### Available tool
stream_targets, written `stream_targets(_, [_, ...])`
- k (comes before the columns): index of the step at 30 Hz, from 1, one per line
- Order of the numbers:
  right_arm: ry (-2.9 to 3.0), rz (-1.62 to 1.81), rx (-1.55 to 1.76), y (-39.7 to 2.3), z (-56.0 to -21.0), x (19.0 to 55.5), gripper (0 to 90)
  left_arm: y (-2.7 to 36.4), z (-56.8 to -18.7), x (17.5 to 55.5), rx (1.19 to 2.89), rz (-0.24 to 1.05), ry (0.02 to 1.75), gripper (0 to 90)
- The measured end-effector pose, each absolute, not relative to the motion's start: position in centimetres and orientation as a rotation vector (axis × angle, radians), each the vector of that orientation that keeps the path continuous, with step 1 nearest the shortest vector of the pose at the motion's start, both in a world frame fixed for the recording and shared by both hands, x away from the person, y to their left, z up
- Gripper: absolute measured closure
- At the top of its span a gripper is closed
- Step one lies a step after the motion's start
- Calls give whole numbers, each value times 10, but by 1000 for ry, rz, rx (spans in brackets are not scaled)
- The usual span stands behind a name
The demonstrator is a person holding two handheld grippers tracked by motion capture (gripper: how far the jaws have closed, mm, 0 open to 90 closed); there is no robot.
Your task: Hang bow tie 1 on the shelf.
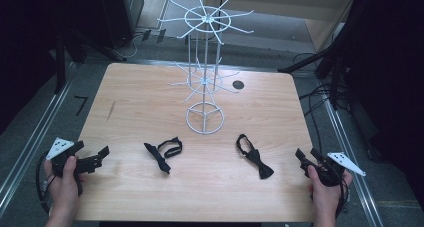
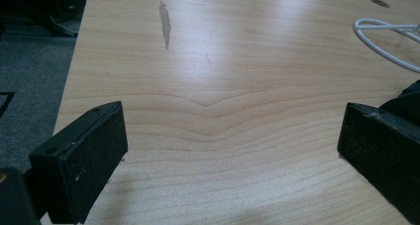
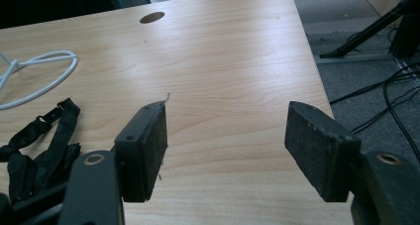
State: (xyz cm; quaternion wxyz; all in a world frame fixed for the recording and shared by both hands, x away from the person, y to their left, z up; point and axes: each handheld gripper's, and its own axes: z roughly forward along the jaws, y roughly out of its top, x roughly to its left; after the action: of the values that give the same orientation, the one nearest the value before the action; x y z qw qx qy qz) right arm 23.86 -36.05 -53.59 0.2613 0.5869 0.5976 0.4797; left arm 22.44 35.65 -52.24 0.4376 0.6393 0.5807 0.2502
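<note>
Both grippers' jaws apart, nothing between them, low over the bench (image 1: 150,87). Left gripper (image 1: 100,157): bow tie (image 1: 162,154) beyond its right jaw. Right gripper (image 1: 303,162): second bow tie (image 1: 255,157) off its left jaw.

Lab-like recording space, bare wooden table (image 1: 150,97), black tripod legs (image 1: 310,62), loose floor cables (image 1: 320,94)

- Your left bow tie (image 1: 163,155): black, lying flat on the worktop (image 1: 135,97), strap looped at its upper right, left of the white wire stand's base ring.
- Your right bow tie (image 1: 254,156): black, flat, lying diagonally, strap loop at its upper left, right of that ring.
</note>
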Motion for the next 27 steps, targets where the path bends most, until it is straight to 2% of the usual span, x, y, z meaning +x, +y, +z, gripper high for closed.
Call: stream_targets(27, [1834,1263,1425,-261,-522,250,337,356,-522,225,1596,624,1446,0])
